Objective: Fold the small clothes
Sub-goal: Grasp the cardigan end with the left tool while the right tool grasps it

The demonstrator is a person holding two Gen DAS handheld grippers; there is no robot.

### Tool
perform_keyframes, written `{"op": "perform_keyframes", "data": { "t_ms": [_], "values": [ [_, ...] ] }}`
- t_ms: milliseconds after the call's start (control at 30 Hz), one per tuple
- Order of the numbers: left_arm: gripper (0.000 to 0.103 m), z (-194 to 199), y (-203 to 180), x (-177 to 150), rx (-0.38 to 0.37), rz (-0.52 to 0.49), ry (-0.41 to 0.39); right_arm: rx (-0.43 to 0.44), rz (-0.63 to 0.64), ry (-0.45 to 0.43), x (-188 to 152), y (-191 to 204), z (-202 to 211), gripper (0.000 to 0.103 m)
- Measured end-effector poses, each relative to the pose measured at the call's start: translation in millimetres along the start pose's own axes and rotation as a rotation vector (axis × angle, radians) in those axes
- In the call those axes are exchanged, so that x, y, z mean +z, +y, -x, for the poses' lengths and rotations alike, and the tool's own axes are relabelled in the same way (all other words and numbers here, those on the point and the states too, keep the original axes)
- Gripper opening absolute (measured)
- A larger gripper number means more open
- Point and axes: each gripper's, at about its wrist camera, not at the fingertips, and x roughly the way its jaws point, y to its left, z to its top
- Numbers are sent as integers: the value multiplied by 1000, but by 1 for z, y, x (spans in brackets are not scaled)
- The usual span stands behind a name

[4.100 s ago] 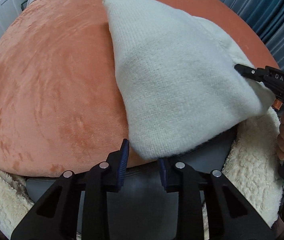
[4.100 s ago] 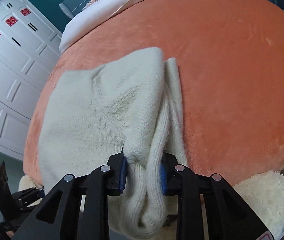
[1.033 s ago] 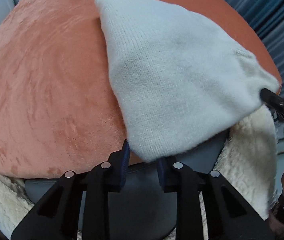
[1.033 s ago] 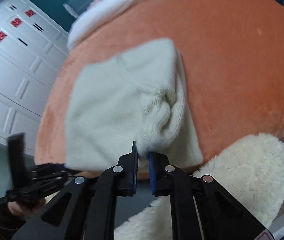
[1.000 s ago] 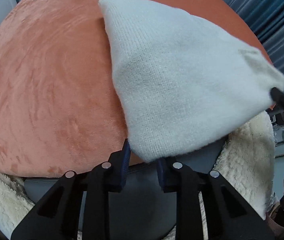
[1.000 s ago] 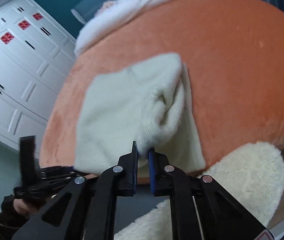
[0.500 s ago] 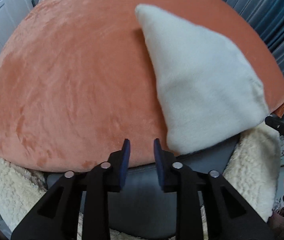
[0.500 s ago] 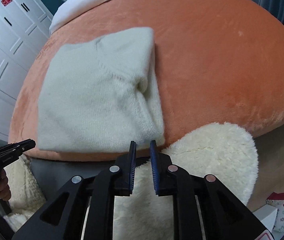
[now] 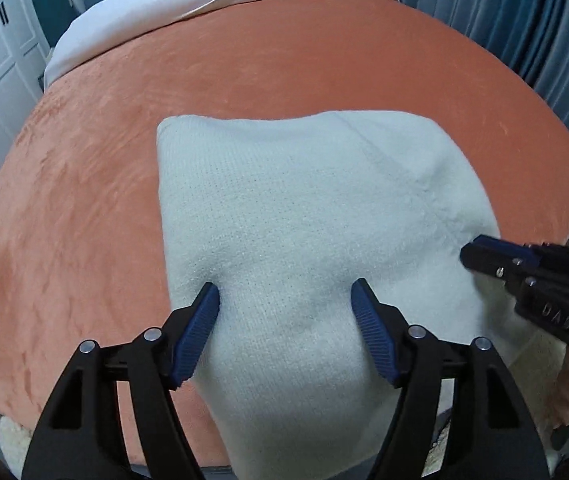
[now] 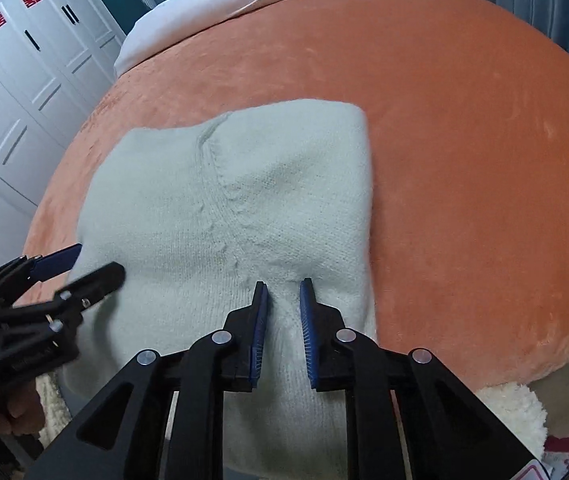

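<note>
A cream knitted sweater (image 9: 304, 216) lies folded into a rough rectangle on the orange velvet bed cover (image 9: 84, 200); its near edge hangs over the bed's front edge. My left gripper (image 9: 284, 300) is wide open, its fingertips resting on the sweater's near left part. In the right wrist view the sweater (image 10: 224, 200) shows a seam line down its middle. My right gripper (image 10: 283, 288) is open with a narrow gap, its tips on the sweater's near right part. Each gripper shows in the other's view: the right one (image 9: 484, 256), the left one (image 10: 80, 268).
White bedding (image 9: 204, 4) is piled at the far end of the bed. A fluffy cream rug (image 10: 516, 420) lies below the bed's front edge. White wardrobe doors (image 10: 24, 64) stand to the left and blue curtains (image 9: 524, 20) to the right.
Both grippers have let go of the sweater, which now lies flat. They pulled back past the bed's edge, then came forward onto the sweater; the left opened wide, the right a little.
</note>
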Motion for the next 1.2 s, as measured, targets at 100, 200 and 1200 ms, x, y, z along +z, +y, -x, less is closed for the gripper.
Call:
{"op": "perform_keyframes", "data": {
  "t_ms": [100,200,1200],
  "values": [
    [74,16,8,-2,-63,62,15,22,-42,-50,1,-8,32,46],
    [78,22,19,-4,-111,144,36,46,-80,-89,0,-20,52,54],
    [98,-41,66,-6,-257,434,142,240,-247,33,3,-44,-39,86]
  ]
}}
